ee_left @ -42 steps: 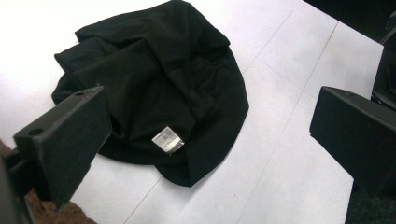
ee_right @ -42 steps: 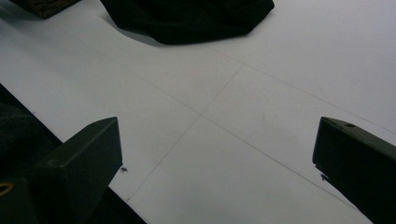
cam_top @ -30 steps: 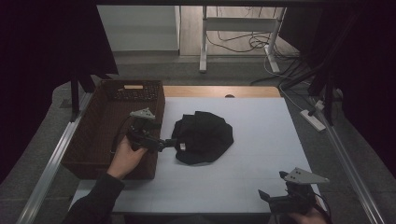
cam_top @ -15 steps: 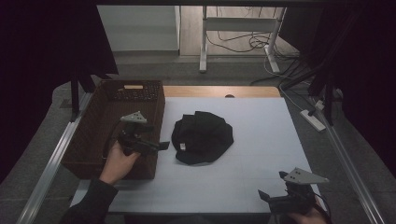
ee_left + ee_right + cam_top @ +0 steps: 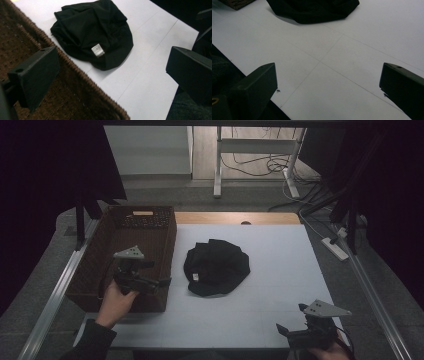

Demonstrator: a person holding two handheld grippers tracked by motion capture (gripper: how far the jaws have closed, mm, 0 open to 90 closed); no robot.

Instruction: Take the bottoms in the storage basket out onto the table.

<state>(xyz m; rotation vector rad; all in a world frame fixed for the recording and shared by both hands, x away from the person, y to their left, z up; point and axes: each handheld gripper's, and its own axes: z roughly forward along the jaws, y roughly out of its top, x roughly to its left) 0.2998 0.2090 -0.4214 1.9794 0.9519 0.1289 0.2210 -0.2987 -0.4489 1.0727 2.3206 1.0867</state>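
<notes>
Black crumpled cloth [image 5: 216,266] lay by the brown wicker basket [image 5: 165,232]; both grippers' jaws gaped empty, so the left gripper [image 5: 161,283] risked snagging the rim.

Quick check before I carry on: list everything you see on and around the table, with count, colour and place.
Black garment: one, black, bundled near the middle of the table, white label showing.
Wicker basket: one, dark brown, at the table's left edge, beside the garment.
Table: one, white top with a wooden strip along the far edge.
Power strip: one, white, on the floor right of the table.
Cables: several, dark, on the floor beyond the table.
Left hand-held gripper: one, black, jaws open, over the basket's near part.
Right hand-held gripper: one, black, jaws open, at the table's near right corner.
</notes>
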